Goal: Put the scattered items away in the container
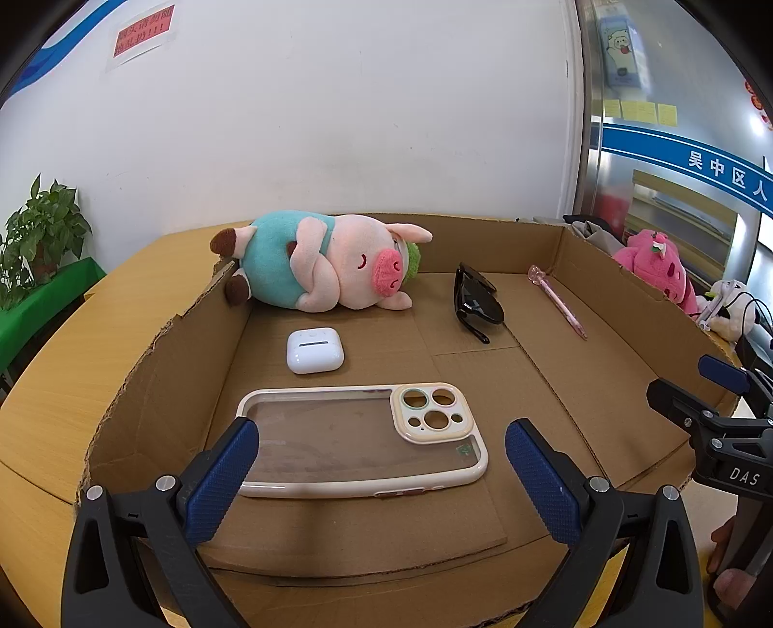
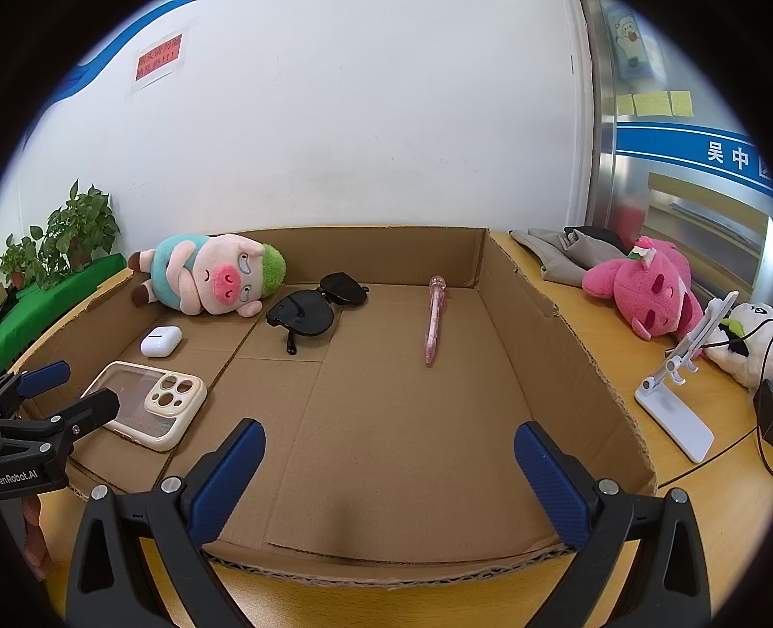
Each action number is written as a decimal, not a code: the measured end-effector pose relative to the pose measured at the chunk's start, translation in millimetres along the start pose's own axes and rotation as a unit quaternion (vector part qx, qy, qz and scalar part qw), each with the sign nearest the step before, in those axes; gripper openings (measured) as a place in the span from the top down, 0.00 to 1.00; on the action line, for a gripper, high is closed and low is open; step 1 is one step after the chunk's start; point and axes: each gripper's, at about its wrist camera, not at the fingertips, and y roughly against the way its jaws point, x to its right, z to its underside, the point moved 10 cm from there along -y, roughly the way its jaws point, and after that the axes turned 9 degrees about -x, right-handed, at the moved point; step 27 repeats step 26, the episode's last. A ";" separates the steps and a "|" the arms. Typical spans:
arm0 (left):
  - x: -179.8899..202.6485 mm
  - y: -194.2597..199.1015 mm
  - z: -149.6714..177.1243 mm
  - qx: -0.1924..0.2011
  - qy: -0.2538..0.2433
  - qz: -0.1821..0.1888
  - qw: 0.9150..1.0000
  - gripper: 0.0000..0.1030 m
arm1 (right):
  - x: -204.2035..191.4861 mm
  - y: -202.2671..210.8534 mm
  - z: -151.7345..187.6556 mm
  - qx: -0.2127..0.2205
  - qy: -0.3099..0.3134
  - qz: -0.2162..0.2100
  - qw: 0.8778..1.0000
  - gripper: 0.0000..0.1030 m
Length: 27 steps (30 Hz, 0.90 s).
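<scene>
Phone case (image 1: 362,437) lies between the empty, spread left tool (image 1: 381,476) tips.

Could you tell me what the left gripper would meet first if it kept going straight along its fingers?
Most likely the phone case, lying flat on the box floor between the open left gripper fingers; depth is uncertain.

- "DAS" is being shown in white letters on the black body of the right gripper (image 1: 724,381), seen at the edge of the left wrist view.
- "enRobot.AI", cut off at its start, is being shown on the black body of the left gripper (image 2: 48,386), in the right wrist view.
- "吴中区人" is being displayed in white on a blue band (image 1: 676,159) across the glass partition.
- Dark characters are being carried by a red wall notice (image 1: 143,31), too blurred to be read.
</scene>
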 end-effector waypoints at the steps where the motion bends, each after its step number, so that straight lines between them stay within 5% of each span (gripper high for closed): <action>1: -0.1 0.0 0.2 -0.001 0.000 0.000 1.000 0.00 | -0.2 0.1 0.1 0.000 0.000 0.000 1.000 0.00; 27: 1.3 17.4 1.5 0.027 0.013 -0.031 0.999 0.00 | 4.4 -3.2 -3.9 0.004 0.001 -0.006 1.000 0.00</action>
